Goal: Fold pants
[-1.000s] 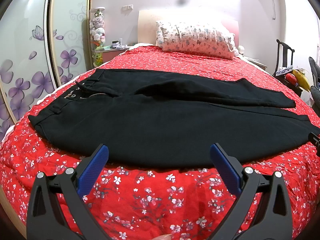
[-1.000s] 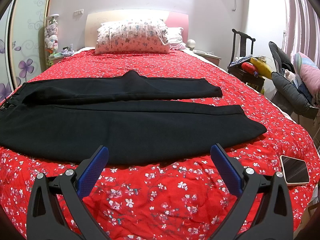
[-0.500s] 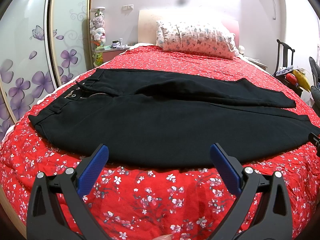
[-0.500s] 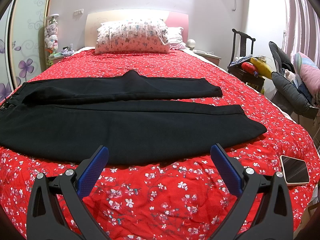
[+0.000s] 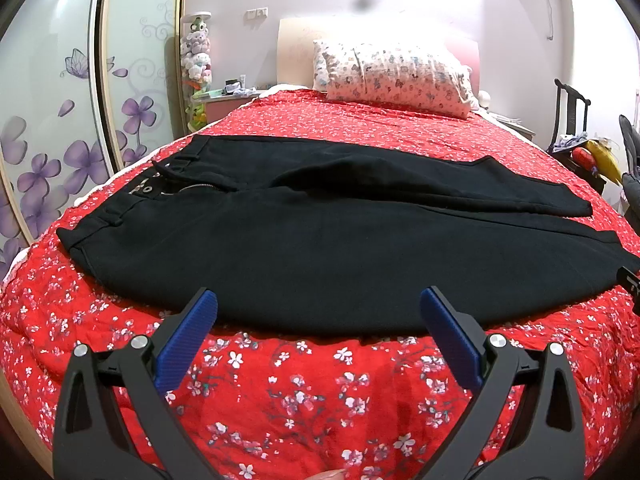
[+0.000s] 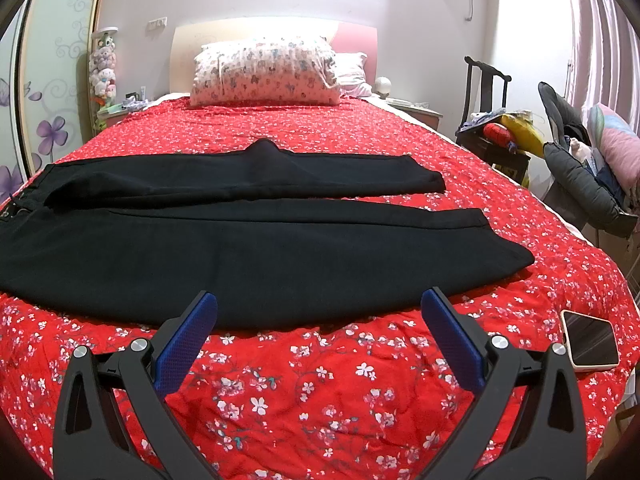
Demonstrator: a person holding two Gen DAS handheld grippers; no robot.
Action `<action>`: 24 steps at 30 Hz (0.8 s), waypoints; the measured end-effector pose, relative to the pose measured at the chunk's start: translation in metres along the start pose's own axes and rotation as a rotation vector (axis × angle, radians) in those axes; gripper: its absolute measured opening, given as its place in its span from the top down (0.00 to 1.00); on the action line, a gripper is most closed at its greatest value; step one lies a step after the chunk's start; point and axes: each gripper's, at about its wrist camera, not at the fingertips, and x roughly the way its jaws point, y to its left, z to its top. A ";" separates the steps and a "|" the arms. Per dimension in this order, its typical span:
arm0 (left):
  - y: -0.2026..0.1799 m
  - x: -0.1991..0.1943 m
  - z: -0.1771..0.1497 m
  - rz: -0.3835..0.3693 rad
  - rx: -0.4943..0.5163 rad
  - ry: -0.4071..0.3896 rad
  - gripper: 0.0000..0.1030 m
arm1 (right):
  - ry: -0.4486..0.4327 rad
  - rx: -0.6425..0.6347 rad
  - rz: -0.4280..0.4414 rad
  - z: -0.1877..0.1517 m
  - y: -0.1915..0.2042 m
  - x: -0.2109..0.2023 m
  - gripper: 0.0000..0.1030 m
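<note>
Left wrist view: left gripper (image 5: 318, 308) hovered w/ fingers (image 5: 188, 340) spread wide, empty, just short of the near edge of the black pants (image 5: 320, 248), which lay flat across the bed (image 5: 300, 392), waistband at left, prob. so a hem-side fold could start. Right wrist view: right gripper (image 6: 318, 308) was likewise released, near the leg end of the pants (image 6: 256, 256); phone (image 6: 590, 338) sat apart at the bed (image 6: 304, 400) edge.

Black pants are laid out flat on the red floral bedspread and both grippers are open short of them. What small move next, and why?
Probably ease both grippers forward and down to the near edge of the black pants: left gripper toward the waistband end, right gripper toward the cuff end. Both are open and empty above the red floral bedspread, and the two legs lie side by side, unfolded.
</note>
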 end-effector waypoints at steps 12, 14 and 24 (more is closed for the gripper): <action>0.000 0.000 0.000 0.000 -0.001 0.002 0.02 | 0.001 0.000 0.000 0.000 0.000 0.001 0.01; 0.000 0.000 0.000 0.000 -0.001 0.002 0.02 | 0.002 0.000 0.001 0.000 0.000 0.001 0.01; 0.000 0.000 0.001 0.000 -0.001 0.003 0.02 | 0.007 0.002 0.004 0.001 0.002 0.001 0.01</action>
